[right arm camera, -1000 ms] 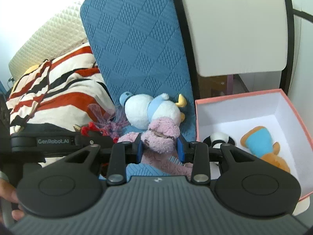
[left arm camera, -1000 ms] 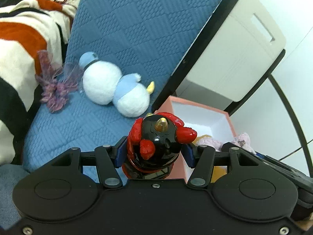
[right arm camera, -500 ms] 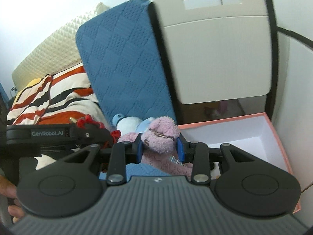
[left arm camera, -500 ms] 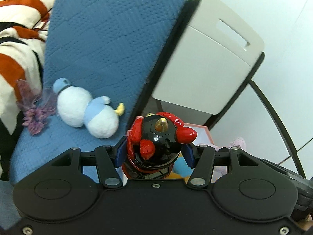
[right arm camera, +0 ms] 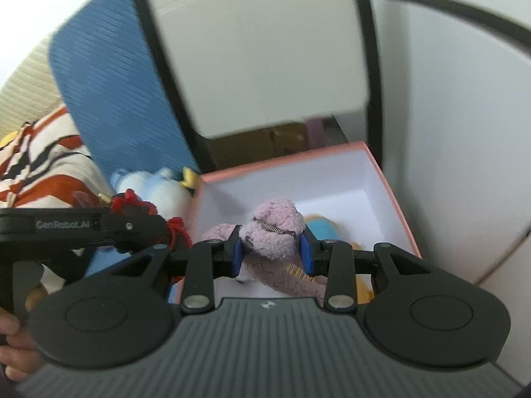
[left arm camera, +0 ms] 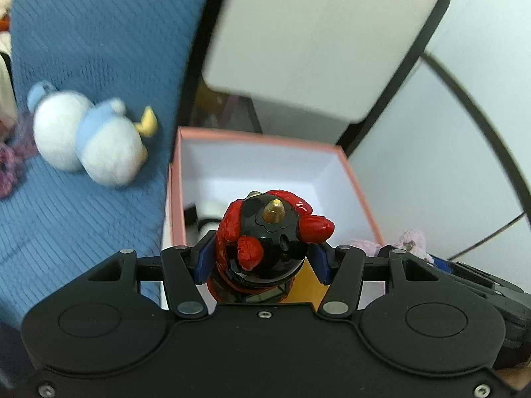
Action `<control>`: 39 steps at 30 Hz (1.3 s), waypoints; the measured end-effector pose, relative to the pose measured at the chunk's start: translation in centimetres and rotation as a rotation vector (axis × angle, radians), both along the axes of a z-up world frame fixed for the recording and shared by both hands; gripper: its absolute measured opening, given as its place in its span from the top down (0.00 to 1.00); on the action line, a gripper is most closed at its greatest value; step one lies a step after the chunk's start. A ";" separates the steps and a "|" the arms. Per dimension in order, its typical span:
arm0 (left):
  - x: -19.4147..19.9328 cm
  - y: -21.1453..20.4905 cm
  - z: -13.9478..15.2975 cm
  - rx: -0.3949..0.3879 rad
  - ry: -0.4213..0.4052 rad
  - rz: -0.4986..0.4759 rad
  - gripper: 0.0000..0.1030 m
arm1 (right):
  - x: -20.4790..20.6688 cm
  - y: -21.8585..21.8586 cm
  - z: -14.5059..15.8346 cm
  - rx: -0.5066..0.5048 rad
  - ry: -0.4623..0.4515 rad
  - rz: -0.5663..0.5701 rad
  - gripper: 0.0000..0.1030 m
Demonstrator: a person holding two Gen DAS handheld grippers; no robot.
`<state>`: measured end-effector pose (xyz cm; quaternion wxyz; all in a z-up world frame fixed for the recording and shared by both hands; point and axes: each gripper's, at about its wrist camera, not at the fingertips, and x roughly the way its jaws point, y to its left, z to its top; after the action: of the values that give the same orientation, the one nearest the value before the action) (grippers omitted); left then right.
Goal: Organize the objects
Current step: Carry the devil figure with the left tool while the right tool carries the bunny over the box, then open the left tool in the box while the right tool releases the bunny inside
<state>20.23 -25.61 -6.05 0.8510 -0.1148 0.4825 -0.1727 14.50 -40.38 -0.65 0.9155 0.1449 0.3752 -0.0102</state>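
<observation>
Jaws of the left gripper [left arm camera: 262,258] are clamped on a glossy red-and-black toy figure [left arm camera: 270,238] with a small gold horn on its round black head and knobbly red arms; it hangs over the near left corner of the pink box [left arm camera: 351,172]. Left of it, a white-and-pale-blue plush duck [left arm camera: 89,136] with a yellow beak lies on the blue quilted cushion [left arm camera: 83,49], just beside the box's left wall, and a purple fuzzy bundle [left arm camera: 8,162] shows at the cushion's left edge. A striped orange, black and white cloth [right arm camera: 36,169] lies further left.

The box is open, pink outside and white inside. From the left wrist view a black-and-white thing [left arm camera: 202,214] sits low by its left wall, too blurred to name. From the right wrist view a blue-and-orange plush [right arm camera: 323,230] lies on the box floor.

Jaws of the right gripper [right arm camera: 272,253] are closed on a pale pink fleecy plush [right arm camera: 275,232] with a small metal spring on its head, held above the box's near side. A white panel with a black frame [right arm camera: 265,49] stands behind the box.
</observation>
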 end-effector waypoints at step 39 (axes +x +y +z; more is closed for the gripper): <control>-1.2 0.7 0.8 -0.026 0.010 -0.070 0.47 | -3.4 0.1 1.3 0.009 -0.007 -0.038 0.39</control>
<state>19.01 -24.93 -5.27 0.8405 -0.1097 0.4882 -0.2079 11.09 -40.32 0.65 0.9157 0.1562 0.3693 -0.0257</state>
